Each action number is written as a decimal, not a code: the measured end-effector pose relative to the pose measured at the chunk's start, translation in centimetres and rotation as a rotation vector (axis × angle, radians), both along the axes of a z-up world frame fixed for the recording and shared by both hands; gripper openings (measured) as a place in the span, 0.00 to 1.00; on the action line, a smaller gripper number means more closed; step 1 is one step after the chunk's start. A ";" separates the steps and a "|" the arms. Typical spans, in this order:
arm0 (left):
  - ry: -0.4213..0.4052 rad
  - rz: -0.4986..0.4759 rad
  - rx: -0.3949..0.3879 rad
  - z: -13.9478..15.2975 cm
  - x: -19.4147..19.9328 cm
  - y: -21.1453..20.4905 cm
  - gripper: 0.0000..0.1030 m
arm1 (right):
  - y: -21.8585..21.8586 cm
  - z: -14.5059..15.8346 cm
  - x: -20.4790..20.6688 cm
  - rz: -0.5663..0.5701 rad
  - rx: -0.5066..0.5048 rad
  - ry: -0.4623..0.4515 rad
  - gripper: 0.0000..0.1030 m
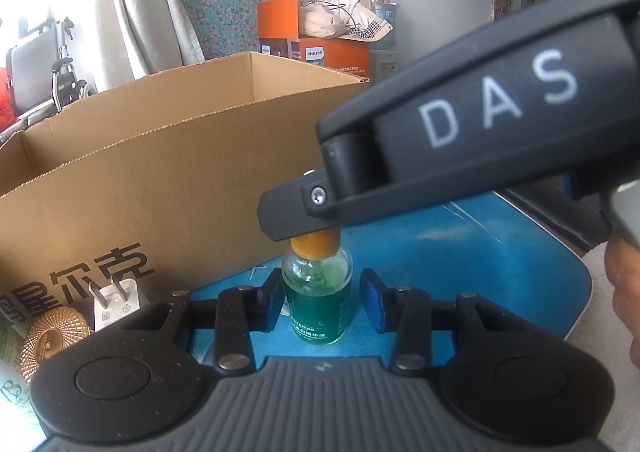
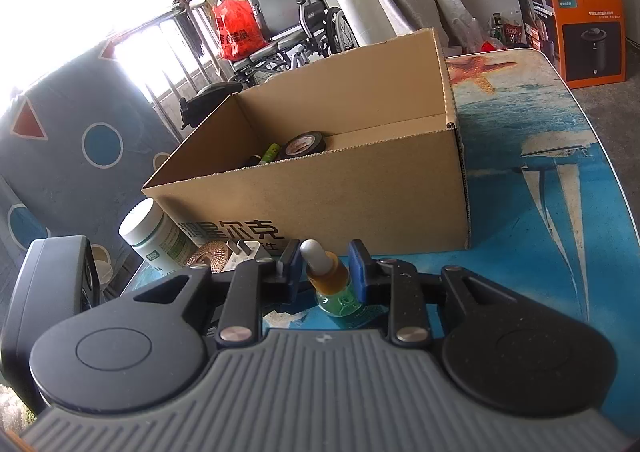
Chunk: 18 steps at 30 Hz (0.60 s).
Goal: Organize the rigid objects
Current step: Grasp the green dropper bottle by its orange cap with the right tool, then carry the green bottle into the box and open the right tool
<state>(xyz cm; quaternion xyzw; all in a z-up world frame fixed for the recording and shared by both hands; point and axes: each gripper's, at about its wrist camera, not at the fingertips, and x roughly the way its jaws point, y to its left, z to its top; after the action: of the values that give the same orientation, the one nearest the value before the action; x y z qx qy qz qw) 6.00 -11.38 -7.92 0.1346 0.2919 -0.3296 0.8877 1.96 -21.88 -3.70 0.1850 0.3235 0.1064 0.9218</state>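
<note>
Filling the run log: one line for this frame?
dropper bottle: upright, outside cardboard box | left gripper: open, straddling its body | right gripper: at its cap, grip unclear

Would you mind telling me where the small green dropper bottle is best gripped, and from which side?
Grip the dropper bottle by its orange cap collar, from above and the near side. It stands upright on the blue table, and the collar is ridged and narrower than the glass body. The right gripper already brackets it there; the left gripper flanks the wider body, open.

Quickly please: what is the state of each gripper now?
Left gripper: open, fingers either side of the green dropper bottle, not touching it.
Right gripper: around the bottle's orange collar; contact cannot be told.
</note>
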 end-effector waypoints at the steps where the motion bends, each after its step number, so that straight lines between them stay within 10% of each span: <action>1: 0.002 0.001 -0.002 -0.1 0.0 0.2 0.38 | 0.0 -0.1 0.0 0.002 0.000 -0.001 0.23; 18: -0.033 0.014 -0.034 1.2 -1.2 0.8 0.32 | 0.1 1.4 -1.2 0.003 -0.018 -0.037 0.21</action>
<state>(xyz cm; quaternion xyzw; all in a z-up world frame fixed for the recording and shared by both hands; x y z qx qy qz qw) 4.78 -10.57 -6.68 0.1228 0.2727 -0.3260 0.8968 0.75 -21.77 -2.33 0.1740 0.3076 0.1084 0.9292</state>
